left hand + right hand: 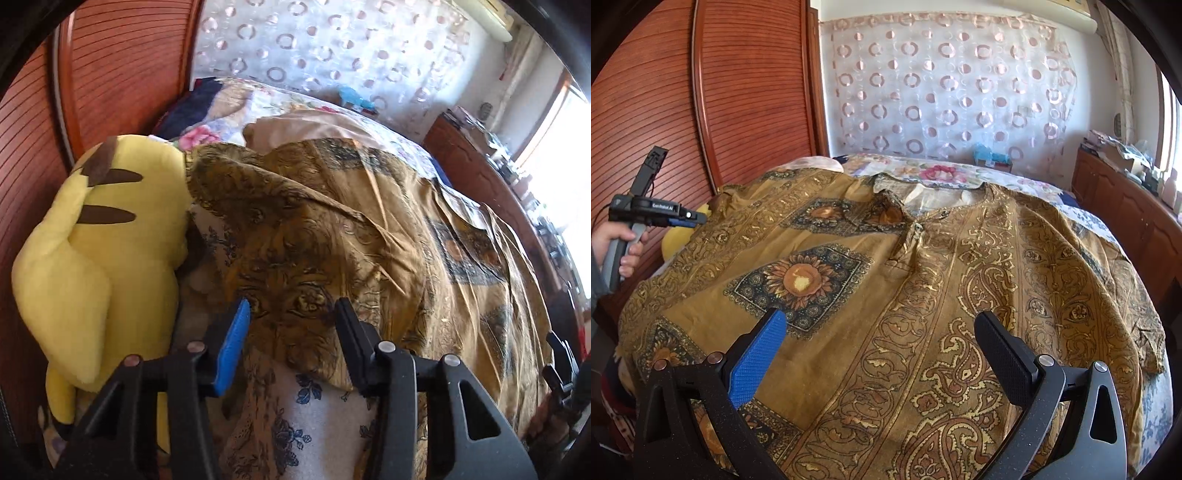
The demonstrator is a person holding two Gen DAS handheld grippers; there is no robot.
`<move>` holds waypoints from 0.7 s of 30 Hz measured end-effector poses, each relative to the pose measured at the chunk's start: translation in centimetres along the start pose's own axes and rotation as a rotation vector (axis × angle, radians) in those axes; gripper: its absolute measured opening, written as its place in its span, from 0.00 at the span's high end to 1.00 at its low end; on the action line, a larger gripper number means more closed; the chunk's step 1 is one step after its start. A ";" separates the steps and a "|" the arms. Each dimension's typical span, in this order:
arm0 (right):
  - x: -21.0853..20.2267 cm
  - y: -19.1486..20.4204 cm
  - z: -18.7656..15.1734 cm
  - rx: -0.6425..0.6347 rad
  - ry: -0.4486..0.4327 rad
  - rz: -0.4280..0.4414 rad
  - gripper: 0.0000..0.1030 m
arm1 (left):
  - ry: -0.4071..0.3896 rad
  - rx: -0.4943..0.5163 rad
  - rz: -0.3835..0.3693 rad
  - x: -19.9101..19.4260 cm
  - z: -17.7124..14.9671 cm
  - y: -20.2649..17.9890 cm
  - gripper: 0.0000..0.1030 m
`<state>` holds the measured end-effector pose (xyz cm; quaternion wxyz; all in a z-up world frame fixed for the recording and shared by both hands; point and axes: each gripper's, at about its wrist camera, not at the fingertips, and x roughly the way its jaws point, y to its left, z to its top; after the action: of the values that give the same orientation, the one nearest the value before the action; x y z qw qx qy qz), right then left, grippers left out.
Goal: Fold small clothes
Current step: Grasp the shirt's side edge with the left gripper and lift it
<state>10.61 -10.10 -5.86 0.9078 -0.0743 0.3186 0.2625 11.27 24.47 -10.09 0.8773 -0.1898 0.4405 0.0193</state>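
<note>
To the left of the left gripper (291, 306) a yellow plush toy (110, 254) leans against the reddish wooden wardrobe (110, 74). The jaws of this gripper stand partly apart, one pad blue and one black, and a bunched sleeve of the mustard patterned shirt (325, 229) lies between and under them; I cannot tell if the pads press on the cloth. Below the fingers a white sheet with blue flowers (314, 413) shows. Ahead of the gripper the shirt goes on over the bed toward a pillow with pink roses (207, 136).

In the right wrist view, far to the left of the right gripper (882, 332), a hand (617, 243) holds the handle of the left gripper at the shirt's edge. The right gripper has its jaws wide apart over the lower front of the shirt, and nothing is held. The shirt lies spread flat, with a sunflower print (801, 280) just ahead of the blue pad and the collar (923, 206) farther ahead. Behind it hangs a curtain with pink rings (945, 81), and to the right a wooden cabinet (1126, 206).
</note>
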 end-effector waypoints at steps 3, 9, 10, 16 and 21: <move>0.0 0.0 0.0 -0.001 0.002 0.000 0.00 | 0.038 0.021 0.004 1.0 -0.1 -0.2 0.56; 0.1 0.1 -0.1 -0.001 0.003 0.001 0.00 | 0.042 0.061 0.004 1.4 0.1 -0.9 0.82; 0.2 0.1 -0.1 -0.002 0.003 0.001 0.00 | 0.034 0.084 0.035 1.2 0.1 -1.2 0.85; 0.2 0.1 -0.1 -0.001 0.003 0.001 0.00 | -0.042 0.174 0.124 -1.3 0.3 -3.2 1.00; 0.2 0.1 -0.1 -0.001 0.003 0.002 0.00 | -0.146 0.253 0.122 -4.7 1.4 -6.9 1.00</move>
<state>10.61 -9.99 -6.04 0.9069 -0.0750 0.3200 0.2635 10.87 19.22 -3.54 0.9211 -0.0486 0.3850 0.0306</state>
